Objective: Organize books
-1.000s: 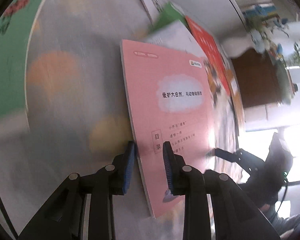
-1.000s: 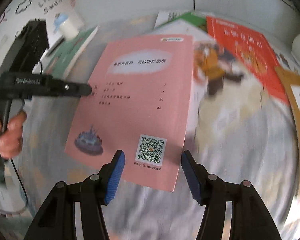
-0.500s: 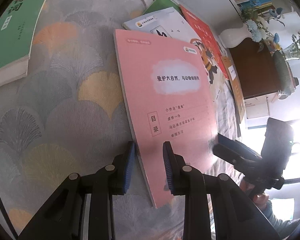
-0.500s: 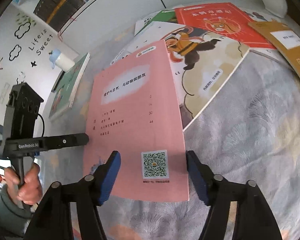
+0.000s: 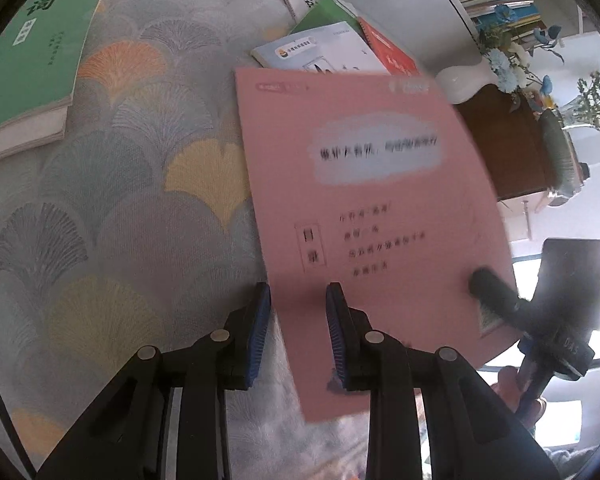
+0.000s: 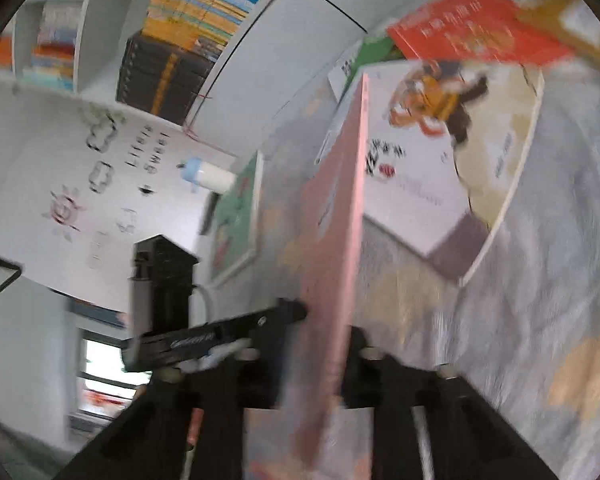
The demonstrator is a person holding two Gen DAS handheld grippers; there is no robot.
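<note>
Two tools, one pink book (image 5: 364, 216)
L tool (image 5: 298, 330) clamped on near edge; R tool (image 6: 320, 364) shut on right edge, book raised off patterned tabletop (image 5: 120, 200).

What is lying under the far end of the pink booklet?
Under the pink booklet lies a spread of books: a white picture book with a cartoon animal, an orange-red book and a green one. How far they reach beneath it is covered.

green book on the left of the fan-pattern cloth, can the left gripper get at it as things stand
Probably not right now. The left gripper has its jaws closed on the edge of the pink booklet, which the right gripper grips too. The path over the cloth to the green book looks free once it lets go.
</note>
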